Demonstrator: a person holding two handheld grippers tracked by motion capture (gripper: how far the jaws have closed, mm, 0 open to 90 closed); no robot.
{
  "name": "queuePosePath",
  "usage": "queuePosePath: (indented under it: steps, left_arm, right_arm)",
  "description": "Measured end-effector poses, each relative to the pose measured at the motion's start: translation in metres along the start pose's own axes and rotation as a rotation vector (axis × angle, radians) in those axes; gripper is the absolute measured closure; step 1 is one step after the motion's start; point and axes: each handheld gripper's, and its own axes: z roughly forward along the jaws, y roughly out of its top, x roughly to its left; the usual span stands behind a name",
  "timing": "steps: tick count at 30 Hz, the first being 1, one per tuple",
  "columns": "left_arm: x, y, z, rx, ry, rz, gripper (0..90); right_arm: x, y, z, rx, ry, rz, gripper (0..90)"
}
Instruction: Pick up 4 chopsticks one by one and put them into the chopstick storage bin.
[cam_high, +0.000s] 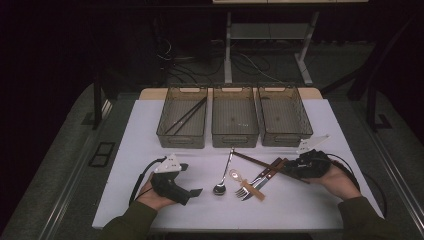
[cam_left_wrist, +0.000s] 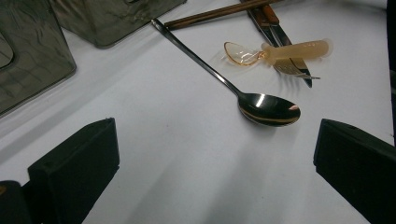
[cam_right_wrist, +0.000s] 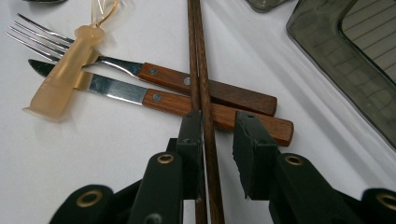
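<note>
My right gripper straddles the chopsticks; its jaws are narrowed around them with a gap on one side, not yet pinching. The chopsticks lie across the knife and fork, at 6 o'clock from the right bin. My left gripper rests with jaws spread, the spoon ahead at 1 o'clock.

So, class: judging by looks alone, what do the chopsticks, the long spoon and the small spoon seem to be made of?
Chopsticks: probably wood, dark brown, matte, faint grain.
Long spoon: metal, likely polished steel; its bowl mirrors the light.
Small spoon: seemingly plastic, clear amber bowl, cloudy pale handle.
</note>
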Motion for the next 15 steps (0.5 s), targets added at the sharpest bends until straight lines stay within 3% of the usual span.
queuePosePath:
  steps: [15]
  left_arm:
    - [0.0,0.0,0.0001,0.001,0.0,0.001,0.0]
  right_arm:
    - [-0.0012,-0.0009,0.0025,0.011,-0.002,-0.003,74.3]
